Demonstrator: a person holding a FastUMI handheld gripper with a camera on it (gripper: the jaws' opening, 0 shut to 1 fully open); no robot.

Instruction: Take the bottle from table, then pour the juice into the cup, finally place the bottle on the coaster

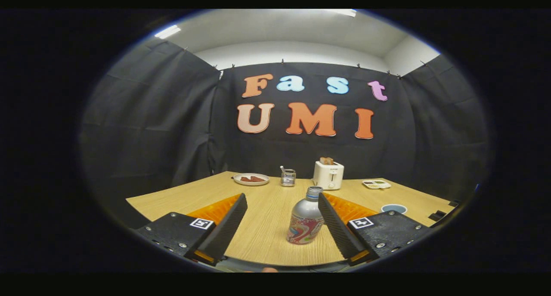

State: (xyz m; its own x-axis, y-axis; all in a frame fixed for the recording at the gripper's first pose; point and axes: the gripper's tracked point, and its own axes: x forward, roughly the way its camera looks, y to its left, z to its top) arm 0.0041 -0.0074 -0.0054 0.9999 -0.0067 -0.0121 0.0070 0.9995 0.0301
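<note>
Between the spread fingers, but crowded toward the right one, the bottle [305, 220] stands upright on the bench [267, 227]. Going from left to right: the left finger [224, 227] stands well apart from the bottle, with bare wood in the gap; then comes the bottle itself, its long axis vertical; then the right finger [338, 231], whose ribbed inner face runs just beside the bottle's shoulder and neck, so close that I cannot tell whether it touches. The gripper [282, 231] is wide open and holds nothing. To my eye the grasp turns on that offset: the fingers would have to shift right to centre the bottle before closing, or the right finger may nudge it over. The bottle has a silvery metal body, a narrow neck with a threaded mouth and no cap that I can make out, and a swirled red and multicoloured label round its lower half. Further right, beyond the right finger, a blue-rimmed cup [394, 208] sits on the bench. I cannot pick out the coaster for certain. A plate [251, 179], a toaster [328, 174] and a small tray [376, 184] stand along the far edge.
</note>
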